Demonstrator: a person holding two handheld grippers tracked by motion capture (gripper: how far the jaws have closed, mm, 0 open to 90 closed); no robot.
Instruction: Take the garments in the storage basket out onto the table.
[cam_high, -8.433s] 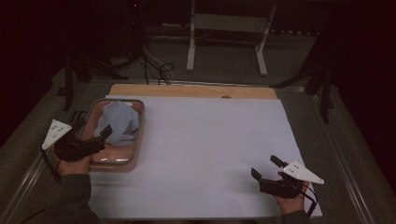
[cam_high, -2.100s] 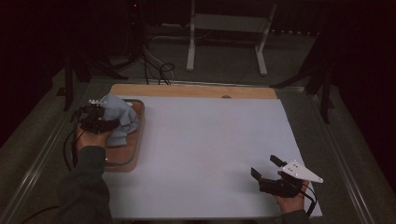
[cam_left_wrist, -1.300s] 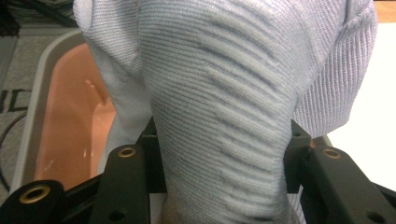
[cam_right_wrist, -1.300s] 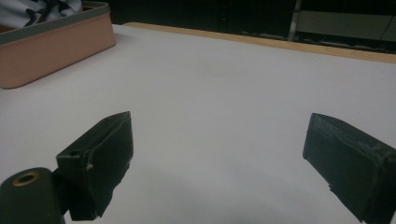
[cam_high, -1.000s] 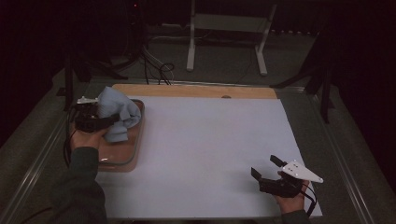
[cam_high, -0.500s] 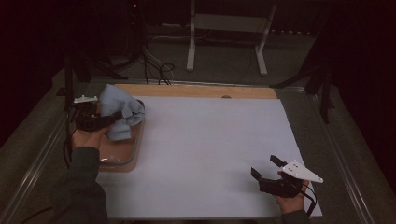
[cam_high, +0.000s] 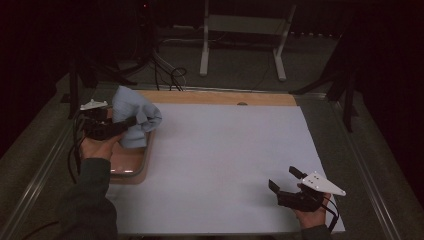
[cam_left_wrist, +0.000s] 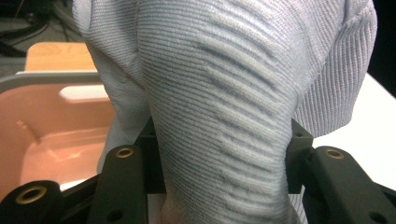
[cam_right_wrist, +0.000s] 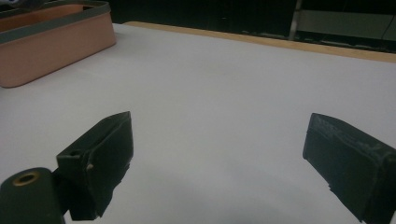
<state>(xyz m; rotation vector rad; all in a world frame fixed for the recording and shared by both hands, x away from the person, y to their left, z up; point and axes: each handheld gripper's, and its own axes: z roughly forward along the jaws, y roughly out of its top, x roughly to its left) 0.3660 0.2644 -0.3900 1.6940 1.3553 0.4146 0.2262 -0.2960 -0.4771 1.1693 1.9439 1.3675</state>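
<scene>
Lifted since a second ago, the blue cloth (cam_high: 134, 116) hangs clenched in my left gripper (cam_high: 124, 125) above the pink tray (cam_high: 131, 162); my right gripper (cam_high: 285, 181) rests released on the white sheet (cam_high: 225, 150).

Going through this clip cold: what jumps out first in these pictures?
The pale blue ribbed cloth, bunched and lifted over the pink tray at the table's left edge, clamped in the left gripper; in the left gripper view it bulges between the fingers. Then the bare white sheet, with the right gripper open at its near right corner.
</scene>
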